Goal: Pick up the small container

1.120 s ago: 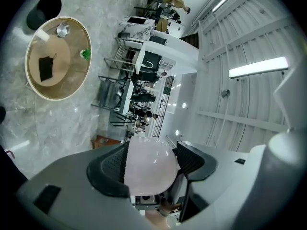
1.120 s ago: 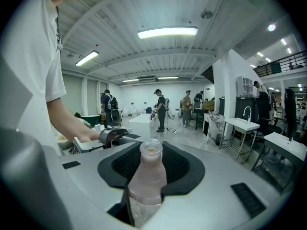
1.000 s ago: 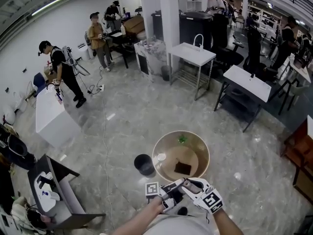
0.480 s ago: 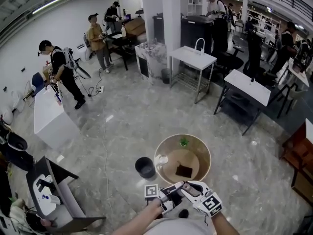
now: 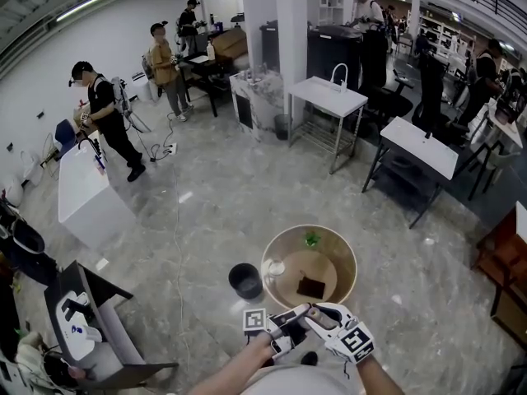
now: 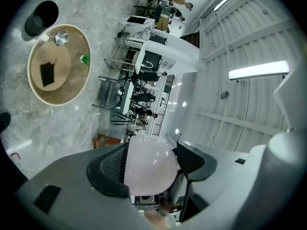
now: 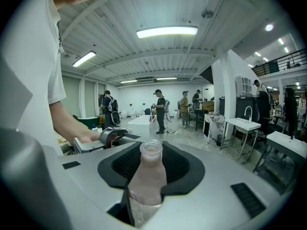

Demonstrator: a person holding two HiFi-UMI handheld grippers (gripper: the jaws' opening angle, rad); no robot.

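Hardly anything is shifting since a second ago — the small bottle is staying off the bench, at the person's waist. The right hand-held gripper, part-closed, is pinching its neck; the left hand-held gripper, wider, is clamping its rounded base. Uneven tugging risks dropping it — onto the floor.

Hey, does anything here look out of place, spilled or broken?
Nothing is spilled or broken. One oddity: the bottle clamped in the right gripper appears to have no cap, its mouth open. The left gripper holds a pale rounded object I cannot identify.
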